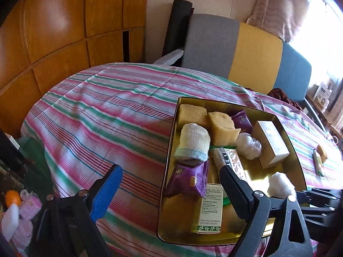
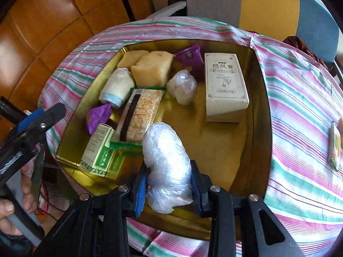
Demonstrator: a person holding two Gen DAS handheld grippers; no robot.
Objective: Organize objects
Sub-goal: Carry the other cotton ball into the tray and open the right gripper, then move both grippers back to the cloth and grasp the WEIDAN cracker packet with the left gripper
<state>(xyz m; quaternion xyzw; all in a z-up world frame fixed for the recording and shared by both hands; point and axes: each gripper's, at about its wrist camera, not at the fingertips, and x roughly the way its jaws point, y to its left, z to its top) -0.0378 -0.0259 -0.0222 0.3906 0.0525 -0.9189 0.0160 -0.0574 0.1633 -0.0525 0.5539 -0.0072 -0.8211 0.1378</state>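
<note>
Wood-panelled wall [image 1: 64, 27] behind; striped cloth [image 1: 96, 115] over the desk; grey, yellow and blue chair back [image 1: 246, 49] at the far edge.

Landmark: gold tray [image 2: 260, 107] on the cloth.

Inside the tray:
- Two tan foam blocks [image 2: 153, 68] at the far left corner, side by side.
- Rolled white sock [image 2: 116, 87] just in front of the blocks.
- Purple sachet [image 2: 189, 56] against the far wall, right of the blocks.
- White carton [image 2: 225, 85] on the right side, printed face up.
- Small plastic-wrapped bundle [image 2: 182, 86] between blocks and carton.
- Long snack bar [image 2: 140, 114] at the centre, lying lengthwise, green wrapper ends showing.
- Second purple sachet [image 2: 98, 117] near the left wall.
- Green-and-white box [image 2: 99, 150] at the near left corner, partly under the sachet in the left wrist view.

Outside the tray: small packet [image 2: 334, 145] on the cloth, well to the right.

Right tongs [image 2: 169, 184]: pressed onto a large plastic-wrapped bundle [image 2: 167, 165], pinched from both sides, held over the near part of the tray.

Left tongs [image 1: 169, 194]: spread wide, nothing between them; one finger over the cloth left of the tray, the other over the tray's near end. Hand [image 2: 15, 205] on the left handle visible in the right wrist view.
</note>
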